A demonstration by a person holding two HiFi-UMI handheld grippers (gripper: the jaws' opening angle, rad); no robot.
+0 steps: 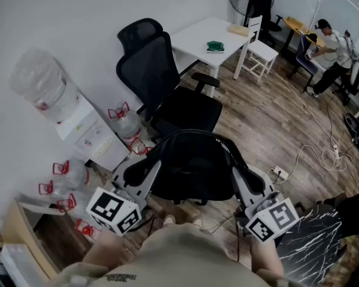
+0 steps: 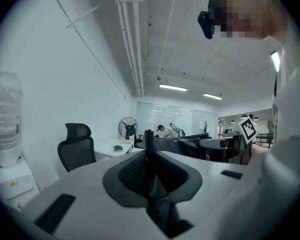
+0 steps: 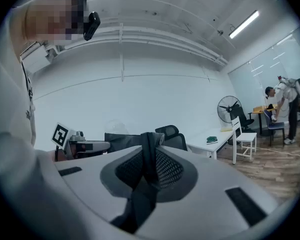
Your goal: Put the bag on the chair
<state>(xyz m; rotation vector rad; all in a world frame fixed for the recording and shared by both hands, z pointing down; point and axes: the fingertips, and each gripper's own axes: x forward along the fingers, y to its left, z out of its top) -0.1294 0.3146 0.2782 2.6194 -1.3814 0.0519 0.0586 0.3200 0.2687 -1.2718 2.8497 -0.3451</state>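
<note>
Now: bag held up in both grippers, just short of the chair

The black office chair (image 1: 188,109) stands straight ahead on the wooden floor (image 1: 275,124). Its seat is bare and a white table (image 1: 206,31) stands behind it. The black bag (image 1: 191,163) hangs between the person and that seat, near it but not yet over it, and clear of the floor.

The step in hand looks like the carry forward to the seat. It would go best with both hands moving at one pace, so the bag stays stretched and level. The bag should pass between the armrests (image 1: 203,79) and come down on the middle of the cushion. The chair may roll, so the bag should be lowered rather than pushed. Neither grip should let go until the bag's bottom rests on the seat.

The left gripper (image 1: 145,171) and the right gripper (image 1: 239,175) are held about level and at much the same height. They point away from the body and angle slightly toward each other, with the bag spanning the gap. The left jaws are clenched on a thin dark edge (image 2: 149,141) of the bag, and the right jaws grasp a fold of black strap (image 3: 148,156)
</note>
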